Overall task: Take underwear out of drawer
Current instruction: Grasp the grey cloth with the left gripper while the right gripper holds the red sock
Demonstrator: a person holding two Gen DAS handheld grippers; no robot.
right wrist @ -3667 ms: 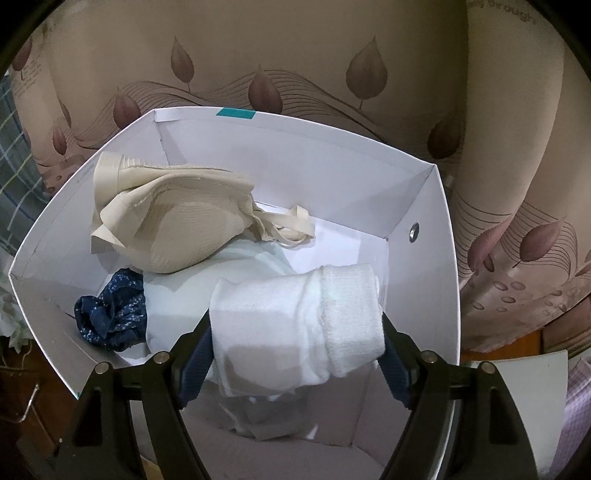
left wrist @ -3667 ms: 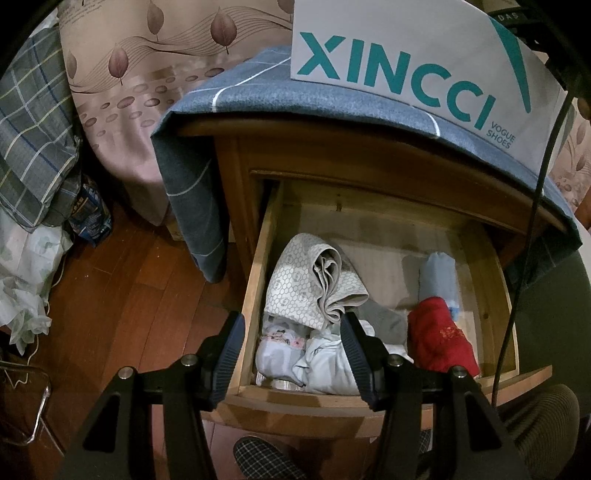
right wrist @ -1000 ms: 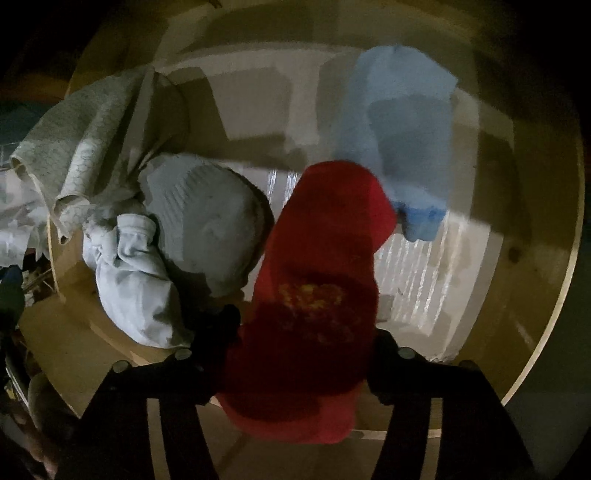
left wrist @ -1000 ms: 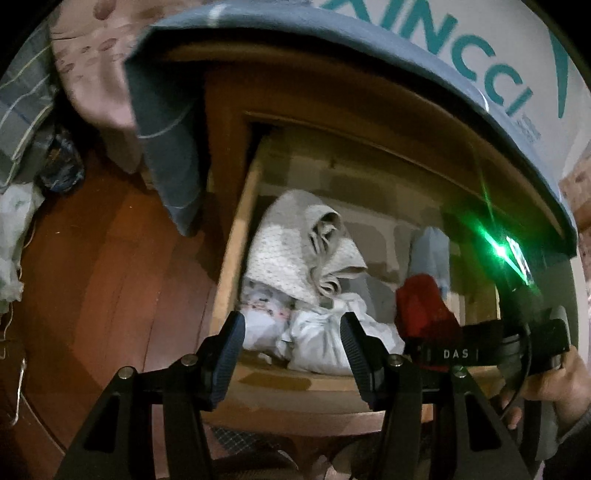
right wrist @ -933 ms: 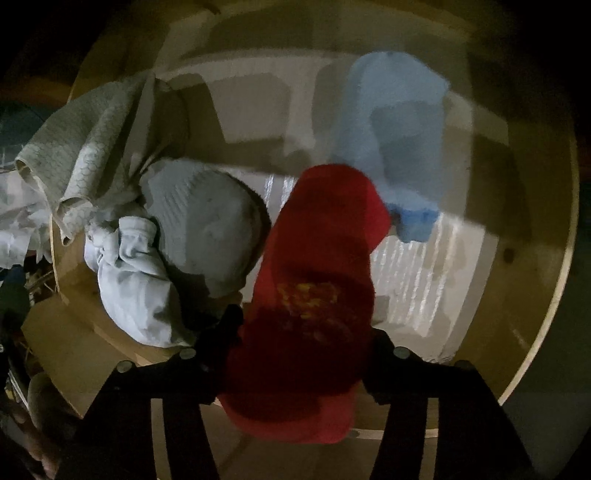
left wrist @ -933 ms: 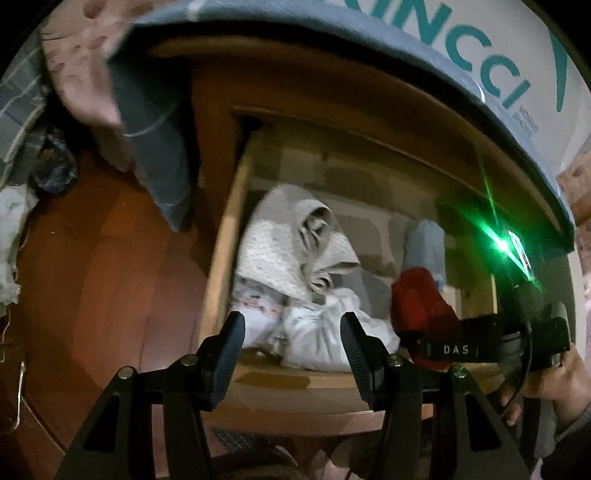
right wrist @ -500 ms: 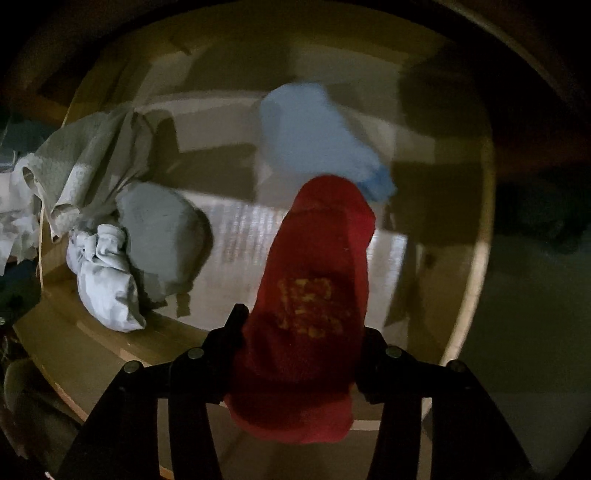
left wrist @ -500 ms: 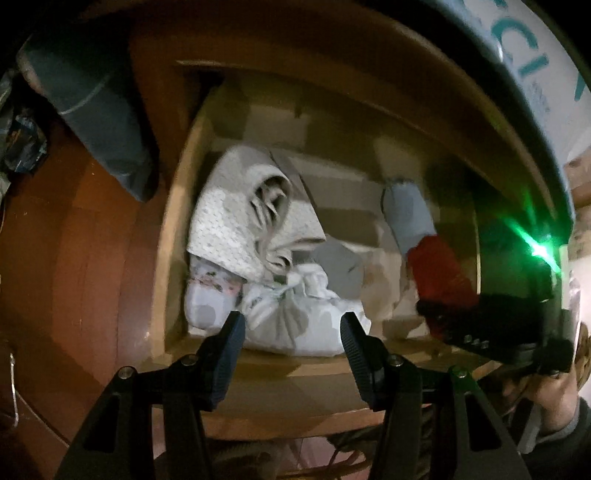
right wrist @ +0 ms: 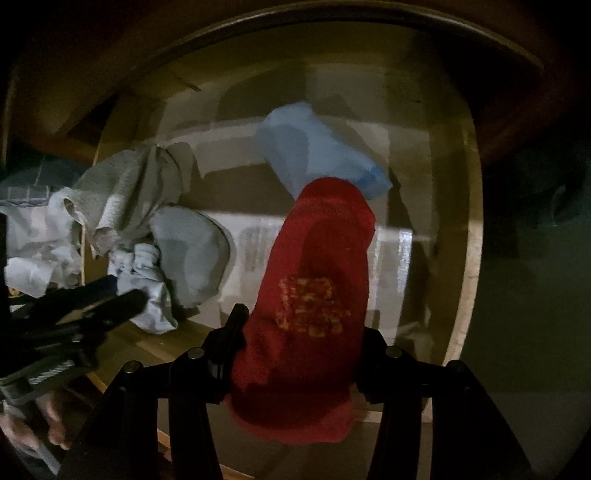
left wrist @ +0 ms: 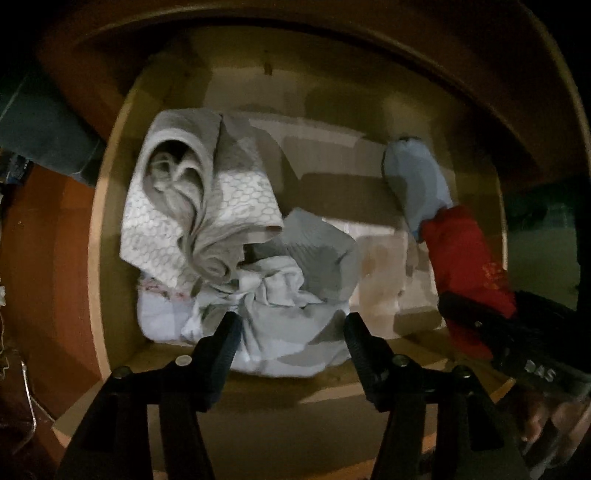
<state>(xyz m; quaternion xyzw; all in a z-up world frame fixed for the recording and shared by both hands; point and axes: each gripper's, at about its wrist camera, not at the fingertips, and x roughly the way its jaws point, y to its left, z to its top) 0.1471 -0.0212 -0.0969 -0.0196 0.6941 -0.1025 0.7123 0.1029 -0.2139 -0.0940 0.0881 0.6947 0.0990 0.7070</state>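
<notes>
The open wooden drawer [left wrist: 107, 206] holds a heap of pale garments. My left gripper [left wrist: 291, 325] is open, its fingers on either side of a crumpled light blue-white garment [left wrist: 280, 325] at the drawer's front. A grey-white patterned rolled garment [left wrist: 192, 199] lies behind it and a grey one [left wrist: 321, 251] beside it. My right gripper [right wrist: 299, 328] is shut on a red garment [right wrist: 317, 280] with a yellow print, held over the drawer's right side; the garment also shows in the left wrist view [left wrist: 469, 258]. A light blue garment [right wrist: 317, 155] lies behind it.
The nightstand's top overhangs the drawer [left wrist: 332, 22]. A dark blue-grey cloth [left wrist: 40, 136] hangs at the left. Wooden floor [left wrist: 40, 258] lies to the left. The drawer's front rim [left wrist: 288, 391] is just below my left fingers. Bare drawer bottom [right wrist: 251, 247] shows in the middle.
My left gripper has moved down and forward into the drawer, now straddling the light blue-white garment. My right gripper still holds the red garment, raised and tilted a little.
</notes>
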